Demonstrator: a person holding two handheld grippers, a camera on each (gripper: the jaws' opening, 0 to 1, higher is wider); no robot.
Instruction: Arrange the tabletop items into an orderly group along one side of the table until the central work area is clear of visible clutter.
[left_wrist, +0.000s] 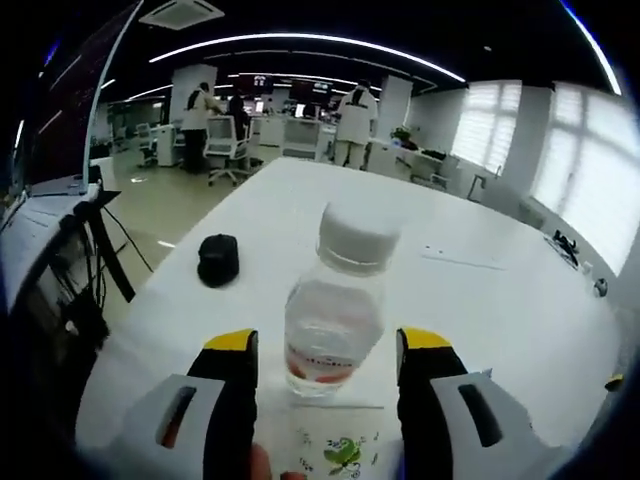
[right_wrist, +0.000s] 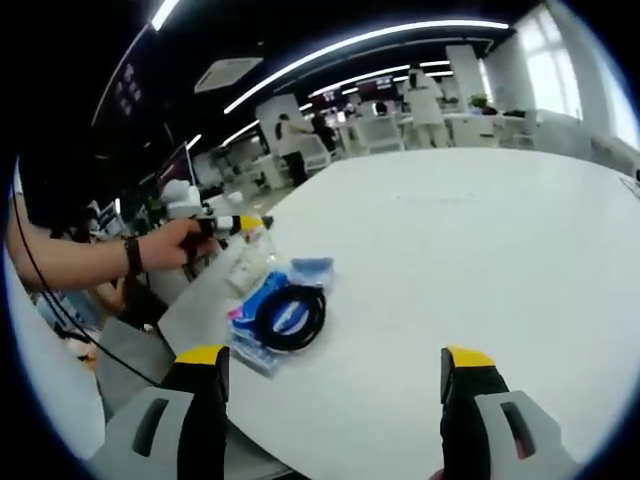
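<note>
A clear water bottle (left_wrist: 335, 310) with a white cap stands upright on the white table (left_wrist: 480, 330), and a white packet with green print (left_wrist: 340, 450) lies in front of it. My left gripper (left_wrist: 328, 340) is open, with a jaw on either side of the bottle and a gap on both sides. In the right gripper view, a person's hand holds the left gripper (right_wrist: 232, 225) at the table's left edge, by the white packet (right_wrist: 246, 270). A blue packet with a black coiled cable (right_wrist: 285, 315) lies nearby. My right gripper (right_wrist: 335, 356) is wide open above bare table.
A small black object (left_wrist: 218, 258) lies near the table's left edge, and a thin white strip (left_wrist: 460, 258) lies farther right. Black stands and cables (left_wrist: 95, 250) crowd the floor on the left. People (left_wrist: 355, 120) stand among desks far behind. The table edge (right_wrist: 300, 455) runs close below the right gripper's jaws.
</note>
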